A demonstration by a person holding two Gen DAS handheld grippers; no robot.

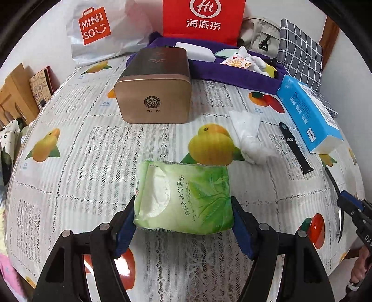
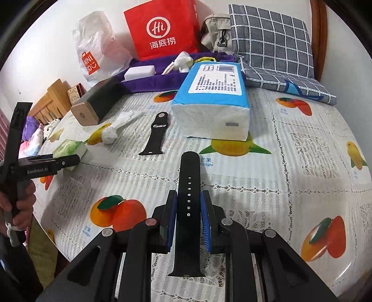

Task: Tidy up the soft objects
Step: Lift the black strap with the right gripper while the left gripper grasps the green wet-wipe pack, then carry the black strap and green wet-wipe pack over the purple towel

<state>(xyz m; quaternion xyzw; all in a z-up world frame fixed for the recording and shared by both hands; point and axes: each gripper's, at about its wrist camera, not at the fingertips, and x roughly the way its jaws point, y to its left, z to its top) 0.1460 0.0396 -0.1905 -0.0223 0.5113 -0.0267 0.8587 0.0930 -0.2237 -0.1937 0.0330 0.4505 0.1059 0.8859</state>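
My left gripper [image 1: 183,216] is shut on a green tissue pack [image 1: 186,197], its blue pads pressing both sides, just above the table. The pack also shows small in the right wrist view [image 2: 69,148]. My right gripper [image 2: 188,204] is shut on a black watch strap with holes [image 2: 188,209], held lengthwise between the pads. A second black strap piece [image 2: 155,134] lies on the table ahead. A crumpled white plastic bag [image 1: 248,137] lies right of the pack. A blue tissue brick [image 2: 214,102] lies beyond. A purple cloth tray [image 1: 232,72] holds small soft items at the back.
A bronze tin [image 1: 155,88] lies at the centre back. A red paper bag [image 1: 202,21], a white Miniso bag [image 1: 97,30] and a checked cushion [image 2: 274,44] line the far edge. The fruit-print tablecloth [image 2: 302,162] drops off at left, with wooden items [image 2: 55,97] beyond.
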